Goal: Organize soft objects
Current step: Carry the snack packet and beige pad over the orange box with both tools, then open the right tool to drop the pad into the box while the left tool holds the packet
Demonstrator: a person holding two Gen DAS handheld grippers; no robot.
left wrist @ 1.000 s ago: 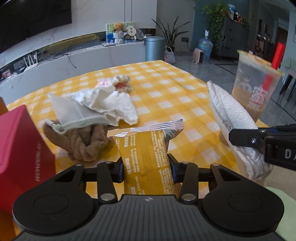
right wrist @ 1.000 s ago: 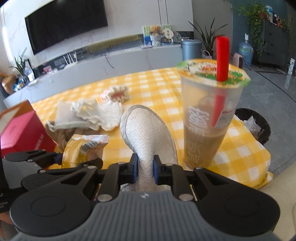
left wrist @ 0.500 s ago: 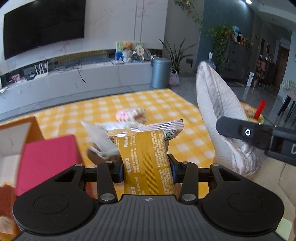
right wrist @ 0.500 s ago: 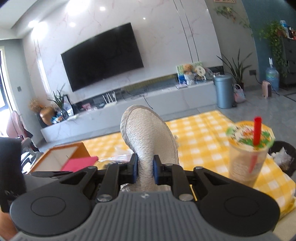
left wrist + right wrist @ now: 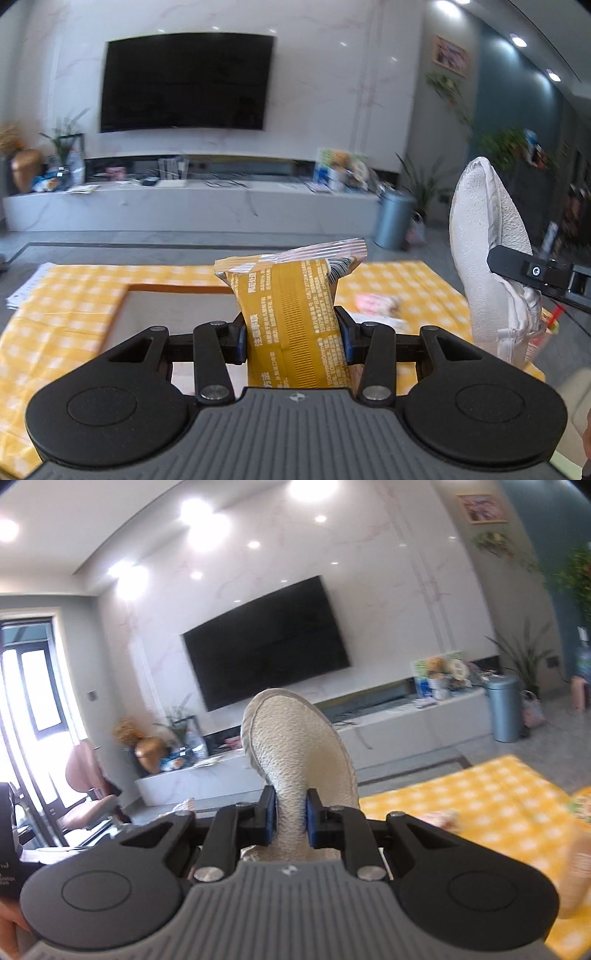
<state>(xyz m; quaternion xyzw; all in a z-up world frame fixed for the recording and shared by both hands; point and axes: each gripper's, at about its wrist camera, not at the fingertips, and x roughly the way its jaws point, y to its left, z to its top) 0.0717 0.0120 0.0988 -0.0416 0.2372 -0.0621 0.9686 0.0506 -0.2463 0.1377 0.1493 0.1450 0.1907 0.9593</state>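
Right now my left gripper (image 5: 291,341) is clamped on the yellow snack packet (image 5: 291,325), which stands upright between the pads with its crimped silver top edge above the fingers. I take the open cardboard box (image 5: 177,295) as my landmark: it sits on the yellow checked tablecloth (image 5: 55,306), and the packet hangs raised in front of its near right part, clear of the cloth. To the right of the box, farther along the cloth, lies a pink and white soft thing (image 5: 376,304); it is blurred and I cannot tell what it is.

My right gripper (image 5: 290,821) is closed on a pale textured pouch (image 5: 295,749), pinching its narrow lower end so the broad rounded end points up. In the left wrist view that pouch (image 5: 487,258) stands well to the right of the box, held off the table with one black finger (image 5: 532,273) across its side. A drink cup (image 5: 580,842) shows at the far right edge, on the cloth (image 5: 491,801), too smeared to read. Behind the box, across the room, are the wall television (image 5: 184,81) and a grey bin (image 5: 393,219).
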